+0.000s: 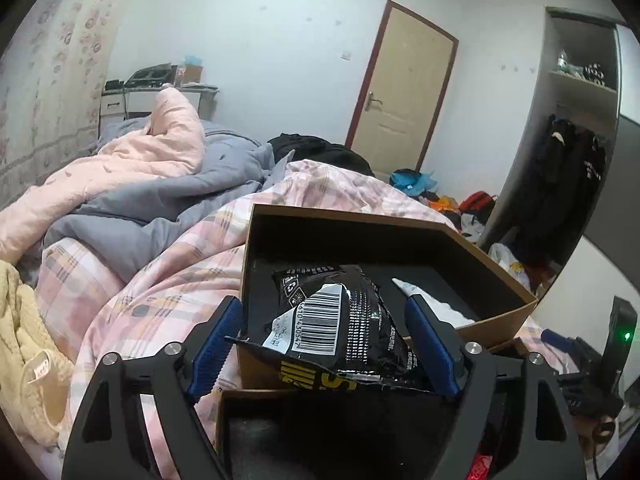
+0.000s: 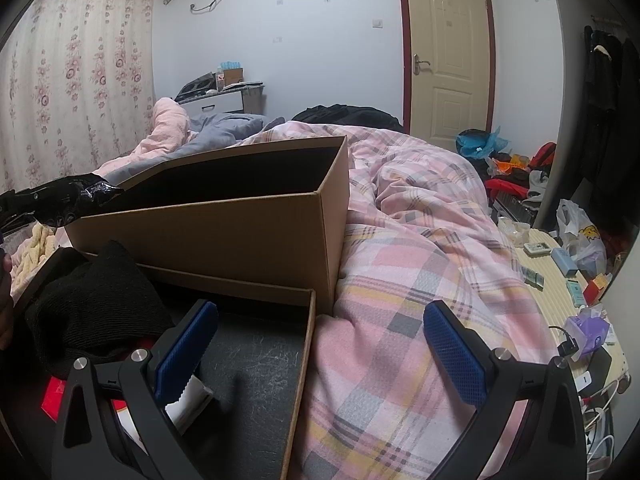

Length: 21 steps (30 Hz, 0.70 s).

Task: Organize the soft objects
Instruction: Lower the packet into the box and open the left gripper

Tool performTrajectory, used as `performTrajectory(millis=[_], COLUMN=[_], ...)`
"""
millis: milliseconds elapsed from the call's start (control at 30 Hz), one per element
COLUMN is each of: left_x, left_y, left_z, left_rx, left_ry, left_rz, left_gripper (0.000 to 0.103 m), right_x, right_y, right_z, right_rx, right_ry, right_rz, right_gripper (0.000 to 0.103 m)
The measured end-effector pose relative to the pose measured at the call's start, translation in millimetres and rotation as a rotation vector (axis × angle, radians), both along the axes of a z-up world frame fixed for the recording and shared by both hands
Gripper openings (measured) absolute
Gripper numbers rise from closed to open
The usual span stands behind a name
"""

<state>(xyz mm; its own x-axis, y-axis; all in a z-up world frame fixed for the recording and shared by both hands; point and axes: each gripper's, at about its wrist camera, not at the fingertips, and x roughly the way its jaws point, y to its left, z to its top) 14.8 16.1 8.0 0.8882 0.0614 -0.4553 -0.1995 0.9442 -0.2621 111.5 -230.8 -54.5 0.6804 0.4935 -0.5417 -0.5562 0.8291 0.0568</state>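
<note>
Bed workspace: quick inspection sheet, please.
Surface: pink plaid quilt, rumpled.
Job's things: black foil packet draped over the near rim of the open cardboard box; black knit item in the shallower lid tray.
Clutter: yellow fleece; floor pile by the door.
Grippers: left tool open astride the packet; right tool open, empty.
Cables: white leads at right.
Surroundings: floral curtain.
</note>
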Motion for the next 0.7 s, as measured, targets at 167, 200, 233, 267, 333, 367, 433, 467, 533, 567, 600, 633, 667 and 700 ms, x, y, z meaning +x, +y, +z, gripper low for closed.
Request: performTrajectory(millis=[167, 200, 233, 267, 333, 367, 433, 467, 533, 567, 600, 633, 667, 700], left_x=[3, 4, 5, 6, 10, 11, 8, 6, 4, 4, 4, 4, 4, 4], left_y=[-1, -1, -1, -1, 0, 1, 1, 1, -2, -3, -4, -5, -6, -7], left_z=[0, -1, -1, -2, -1, 0, 2, 2, 3, 3, 3, 3, 3, 3], left_rx=[0.000, 0.001, 0.001, 0.000, -0.003, -0.005, -0.001, 0.004, 0.026, 0.033, 0.041, 0.047, 0.052, 0.057], left_ry=[0.011, 0.022, 0.029, 0.039, 0.057, 0.060, 0.038, 0.030, 0.023, 0.023, 0.024, 0.025, 0.025, 0.027], left_rz=[0.003, 0.004, 0.005, 0.007, 0.013, 0.020, 0.034, 0.040, 0.046, 0.046, 0.045, 0.043, 0.040, 0.037], left_gripper=[0.085, 0.086, 0.088, 0.090, 0.095, 0.102, 0.103, 0.103, 0.103, 0.103, 0.103, 0.103, 0.103, 0.103], right_x=[0, 0, 0, 0, 0, 0, 0, 0, 0, 1, 1, 1, 1, 1], right_y=[0, 0, 0, 0, 0, 0, 0, 0, 0, 0, 0, 0, 0, 0], right_z=[0, 0, -1, 0, 0, 0, 0, 0, -1, 0, 0, 0, 0, -1], right_rx=[0.001, 0.001, 0.000, 0.000, 0.000, 0.001, 0.000, 0.000, 0.002, 0.000, 0.000, 0.000, 0.000, 0.001], right_ry=[0.001, 0.001, 0.000, 0.001, 0.002, 0.002, 0.002, 0.002, 0.003, 0.003, 0.002, 0.002, 0.002, 0.003], right_rz=[0.000, 0.000, 0.000, 0.000, 0.000, 0.000, 0.000, 0.000, 0.000, 0.000, 0.000, 0.000, 0.000, 0.000], right_gripper=[0.102, 0.102, 0.102, 0.102, 0.102, 0.102, 0.102, 0.102, 0.102, 0.102, 0.102, 0.102, 0.102, 0.102])
